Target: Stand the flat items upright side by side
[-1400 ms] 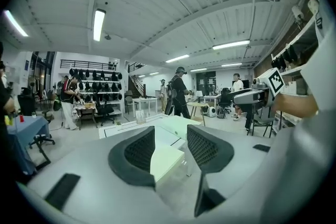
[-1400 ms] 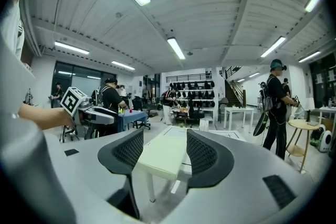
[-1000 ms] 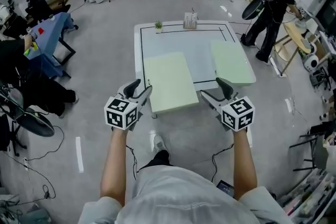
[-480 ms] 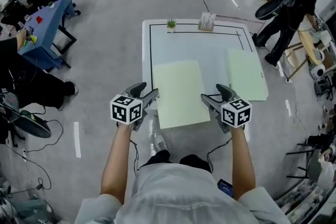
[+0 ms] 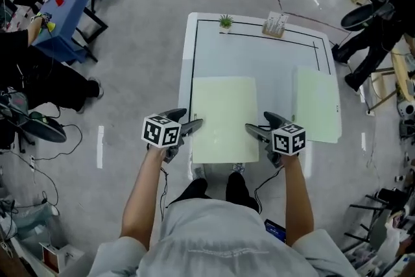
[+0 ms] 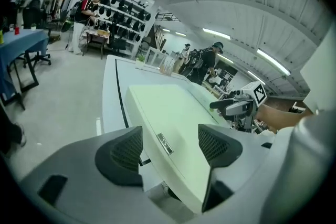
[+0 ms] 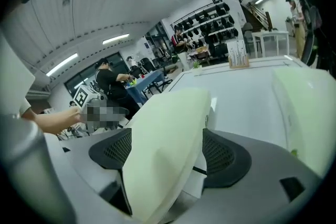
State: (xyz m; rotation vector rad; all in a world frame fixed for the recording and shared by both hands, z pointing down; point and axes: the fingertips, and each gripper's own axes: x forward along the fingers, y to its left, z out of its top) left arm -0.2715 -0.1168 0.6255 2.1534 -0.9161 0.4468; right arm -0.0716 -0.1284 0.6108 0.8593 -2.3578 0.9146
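At lower centre, our left gripper and right gripper stand wide, jaws having just been opening. Each straddles a side edge of the near pad without pinching it. That pad lies flat at the table's near end. We judge it light, thick and slightly soft, so it may sag; gripping both side edges suits tipping it up. The second pad lies flat at right. At the top edge, a pot holds a plant; a holder carries upright things we cannot identify.
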